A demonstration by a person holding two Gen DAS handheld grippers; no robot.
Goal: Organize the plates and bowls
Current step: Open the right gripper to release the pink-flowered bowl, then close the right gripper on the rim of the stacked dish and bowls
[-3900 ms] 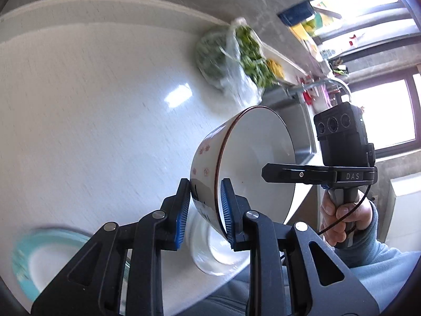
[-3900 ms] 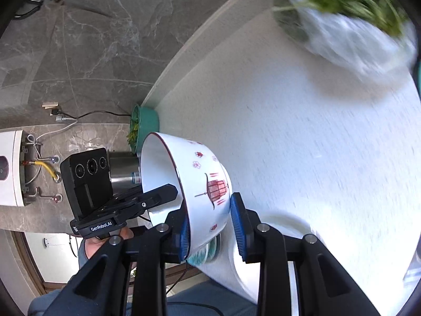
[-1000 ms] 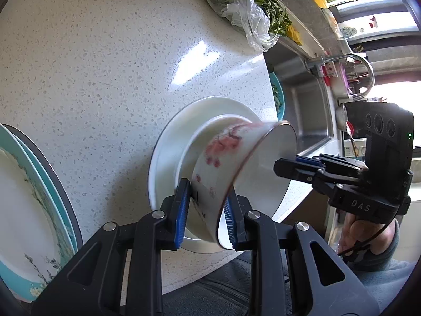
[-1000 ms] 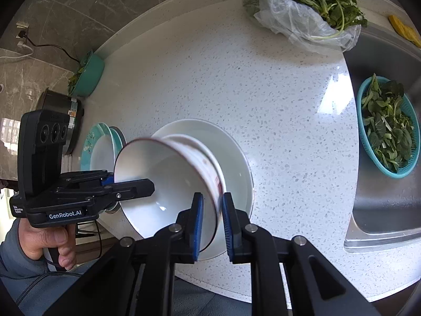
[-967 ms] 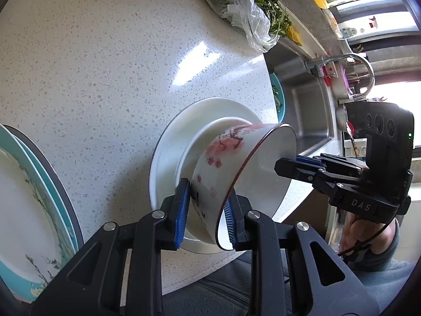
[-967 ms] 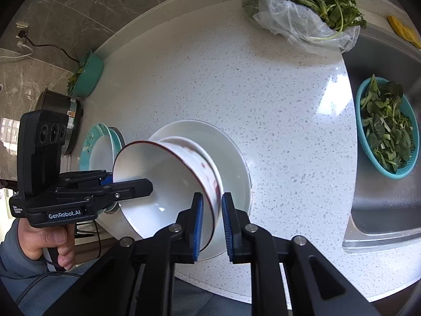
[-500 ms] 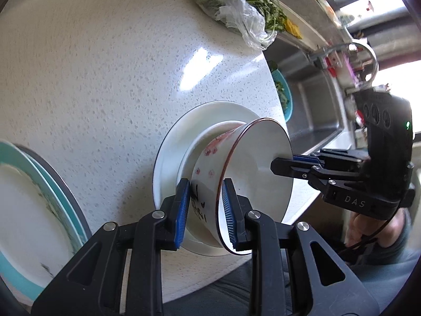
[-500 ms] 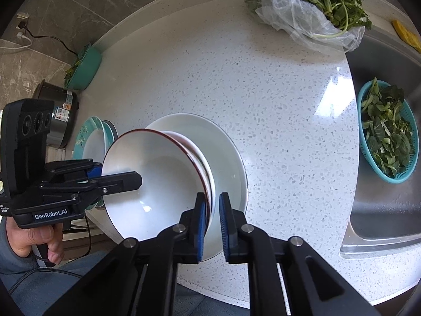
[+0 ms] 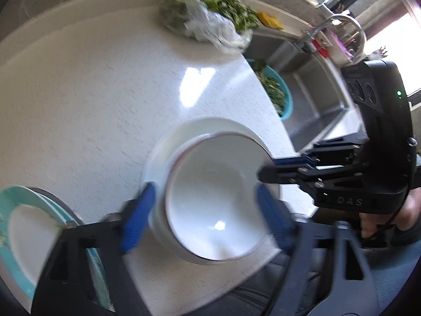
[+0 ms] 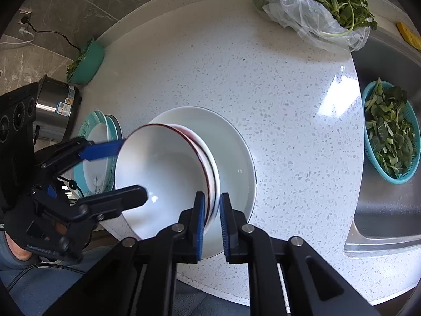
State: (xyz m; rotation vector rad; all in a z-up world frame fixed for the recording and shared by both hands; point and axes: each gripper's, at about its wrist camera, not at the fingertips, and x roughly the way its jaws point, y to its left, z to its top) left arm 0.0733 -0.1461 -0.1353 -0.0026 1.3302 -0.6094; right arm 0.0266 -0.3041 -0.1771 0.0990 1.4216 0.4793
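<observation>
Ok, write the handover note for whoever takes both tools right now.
Left tool: opening, pads clear of the bowls, which sit between them.
Right tool: shut on the bowls' near rim.
Things: two red-rimmed bowls nested, resting on the white plate on the counter; teal plates stacked beside it.
Done: bowls stacked on the plate.
Left: release the right tool and back both away; probably then deal with the teal plates.

A white bowl (image 10: 163, 173) with a thin dark red rim sits upright, nested in a second white bowl (image 10: 214, 173). Both rest on a large white plate (image 10: 236, 142). Beside it lies a stack of teal-rimmed plates (image 10: 98, 131).
</observation>
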